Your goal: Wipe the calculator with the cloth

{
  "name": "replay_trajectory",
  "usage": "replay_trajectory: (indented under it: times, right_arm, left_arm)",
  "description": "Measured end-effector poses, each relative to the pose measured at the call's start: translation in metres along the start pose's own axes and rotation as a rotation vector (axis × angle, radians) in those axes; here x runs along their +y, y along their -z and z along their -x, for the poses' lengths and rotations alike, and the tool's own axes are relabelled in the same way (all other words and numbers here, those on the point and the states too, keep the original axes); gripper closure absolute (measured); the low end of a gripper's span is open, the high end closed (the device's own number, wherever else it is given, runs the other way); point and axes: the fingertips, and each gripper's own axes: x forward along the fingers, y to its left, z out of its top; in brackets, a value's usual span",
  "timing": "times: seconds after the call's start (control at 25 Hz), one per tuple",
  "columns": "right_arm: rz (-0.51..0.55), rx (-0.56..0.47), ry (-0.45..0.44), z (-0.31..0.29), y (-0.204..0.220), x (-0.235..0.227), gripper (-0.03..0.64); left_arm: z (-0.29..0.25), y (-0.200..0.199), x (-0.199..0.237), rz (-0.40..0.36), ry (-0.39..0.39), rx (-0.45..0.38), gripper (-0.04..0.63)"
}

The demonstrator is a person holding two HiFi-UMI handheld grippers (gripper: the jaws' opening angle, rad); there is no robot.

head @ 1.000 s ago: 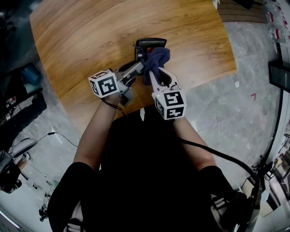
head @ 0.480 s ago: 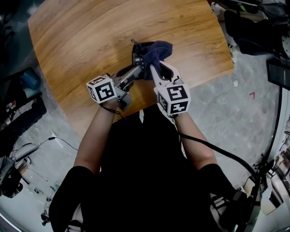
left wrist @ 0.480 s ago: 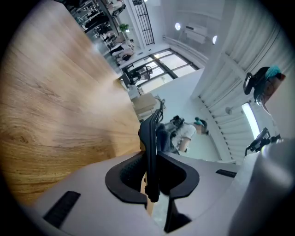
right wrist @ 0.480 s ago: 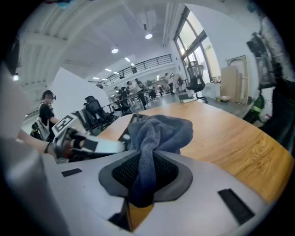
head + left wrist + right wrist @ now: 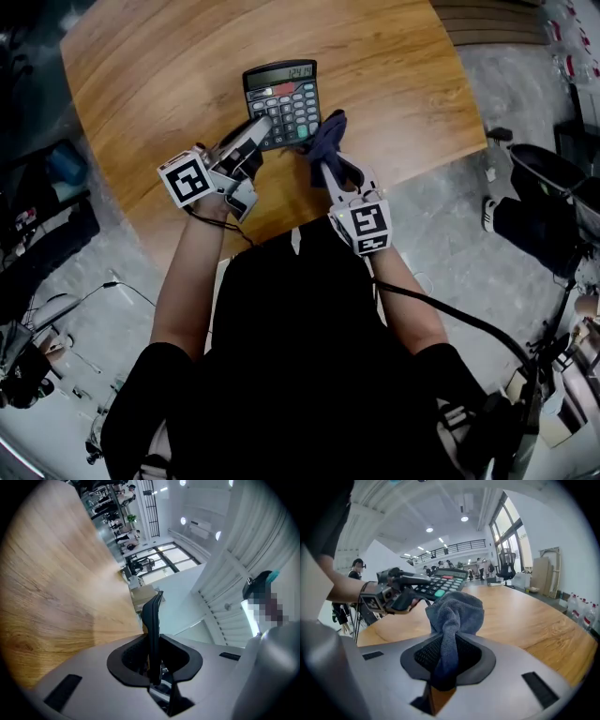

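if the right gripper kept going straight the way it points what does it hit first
Probably the calculator: the cloth held in the right gripper leads toward its near right corner. Depth is unclear, so it might slip past onto the table.

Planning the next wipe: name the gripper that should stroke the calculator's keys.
Right. The right gripper pinches the cloth beside the keys of the calculator; the left gripper is clamped on the calculator's edge, steadying it.

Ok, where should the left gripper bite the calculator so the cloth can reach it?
Likely the calculator's thin lower-left edge, from the person's side, as the left gripper holds it: it is a flat slab, so jaws span its thickness and leave keys and display bare for the cloth.
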Motion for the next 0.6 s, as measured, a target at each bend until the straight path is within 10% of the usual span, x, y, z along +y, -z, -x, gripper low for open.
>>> replay_trajectory:
  times: [0.32, 0.6]
  right_arm:
    - [0.151, -0.208, -0.239, 0.009, -0.030, 0.001, 0.545]
    - [0.210, -0.282, -0.191, 0.002, -0.054, -0.023, 0.545]
  left_arm:
    - [-0.001, 0.040, -0.033, 0.178, 0.162, 0.106, 0.522]
    - [0.002, 0.058, -0.025, 0.259, 0.166, 0.187, 0.522]
